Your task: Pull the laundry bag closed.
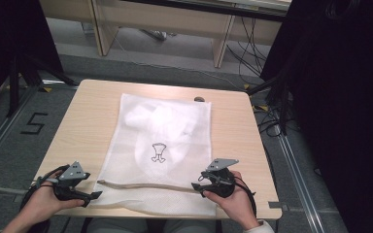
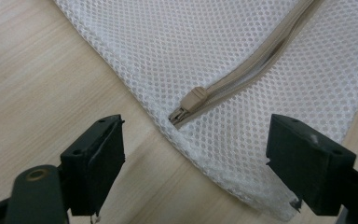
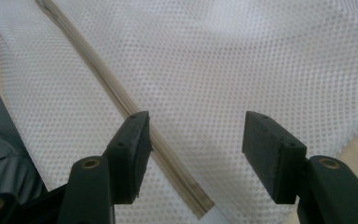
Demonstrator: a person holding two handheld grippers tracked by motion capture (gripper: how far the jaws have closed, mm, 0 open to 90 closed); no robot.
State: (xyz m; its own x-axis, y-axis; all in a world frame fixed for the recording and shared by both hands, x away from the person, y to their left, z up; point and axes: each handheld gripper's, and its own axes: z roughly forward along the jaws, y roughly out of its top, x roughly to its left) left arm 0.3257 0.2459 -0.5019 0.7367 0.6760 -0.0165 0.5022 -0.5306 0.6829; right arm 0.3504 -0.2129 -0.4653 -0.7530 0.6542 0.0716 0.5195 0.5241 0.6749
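My left tongs (image 2: 193, 154) gape before the beige zipper slider (image 2: 192, 101) on the white mesh bag (image 1: 165, 141); my right tongs (image 3: 193, 149) spread over its zipper end.

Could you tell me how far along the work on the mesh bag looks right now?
Done: a white item lies inside the mesh bag, flat on the table. In hand: nothing is gripped; the left claw is open before the zipper pull at the zipper's left end, and the right claw is open over its other end. Left: probably moving the pull, which no claw touches.
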